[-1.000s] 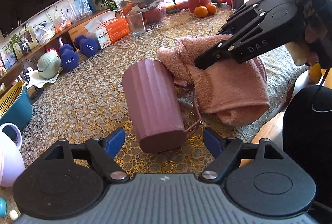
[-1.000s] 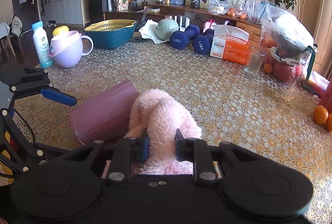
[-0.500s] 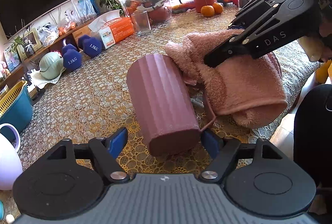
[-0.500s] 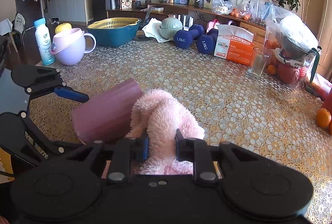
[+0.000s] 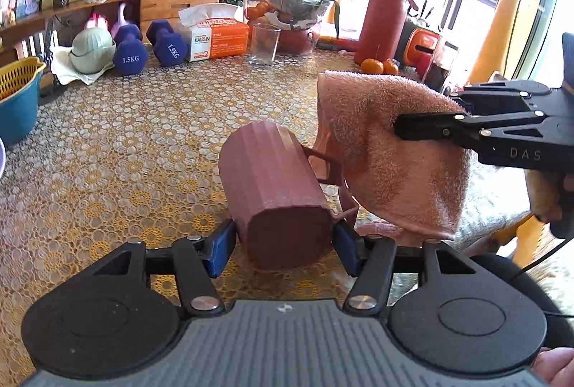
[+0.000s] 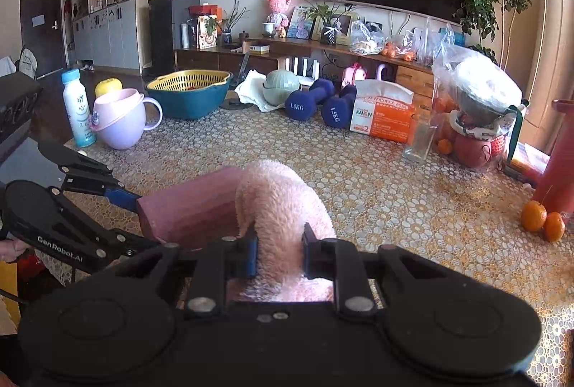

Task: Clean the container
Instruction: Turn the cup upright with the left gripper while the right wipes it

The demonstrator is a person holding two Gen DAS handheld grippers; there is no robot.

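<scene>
Terry-cloth pink towel (image 5: 391, 150) is hanging pinched in the right gripper (image 6: 279, 252) just beside the ribbed container (image 5: 276, 193), which the left gripper (image 5: 283, 245), jaws just closed on its base, is steadying for wiping.

Both grippers are matte black linkages with silver screw heads and blue finger pads. The left gripper (image 5: 285, 245) has a ribbed grey base. The right gripper (image 6: 279, 252) carries "DAS" lettering.

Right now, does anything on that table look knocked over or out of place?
Only the ribbed maroon cup: it lies sideways rather than upright, because the left gripper has just closed on its base. The right gripper holds a pink towel beside the cup's far end. Nothing looks spilled or broken.
</scene>
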